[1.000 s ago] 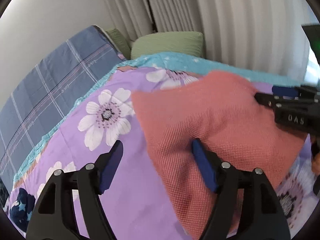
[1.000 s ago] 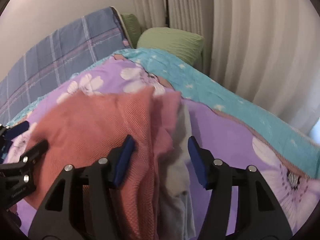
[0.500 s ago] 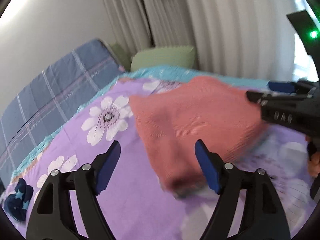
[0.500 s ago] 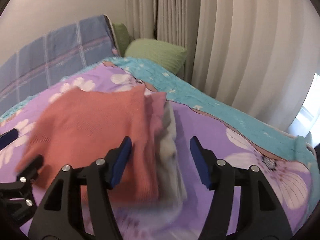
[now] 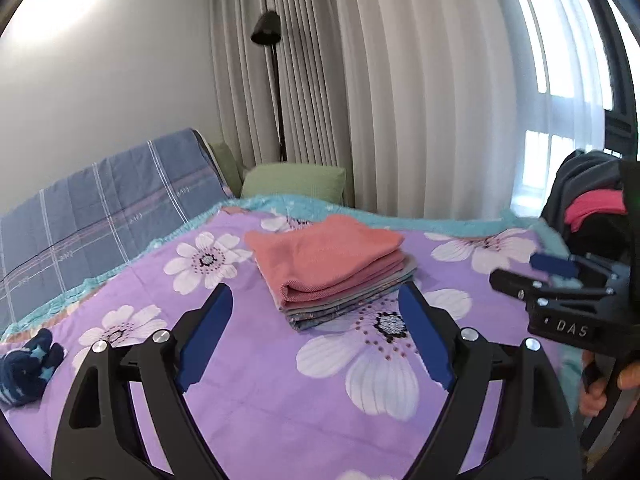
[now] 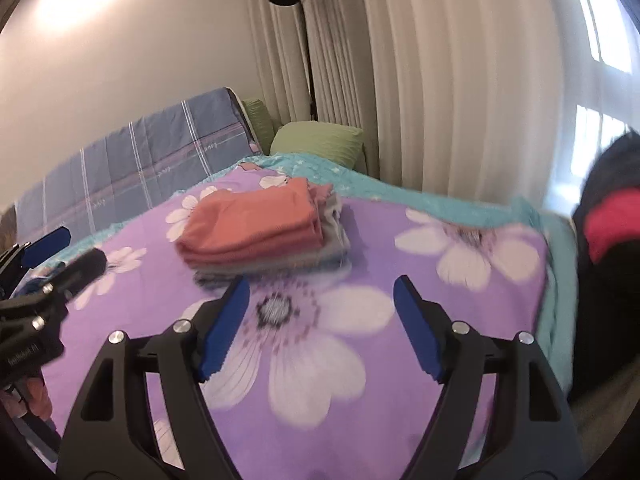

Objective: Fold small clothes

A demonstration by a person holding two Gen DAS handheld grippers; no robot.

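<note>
A stack of folded small clothes (image 5: 332, 270), topped by a salmon-pink waffle-knit piece over grey and blue layers, lay on the purple quilt printed with white flowers (image 5: 256, 392). The left gripper (image 5: 316, 332), black with blue pads, hung just in front of the stack, its jaws spread wide and having just been opening, with nothing between them. The right gripper (image 6: 320, 328), of the same build, also hung in front of the stack and slightly to its right; its jaws too had just been opening and stood apart around bare quilt. Behind the stack lay a green pillow (image 5: 294, 180) against pale curtains (image 5: 400, 92), with a black floor lamp (image 5: 268, 32) above it. Far left of the stack sat a crumpled dark blue item with pale stars (image 5: 28, 366), possibly a sock.
</note>
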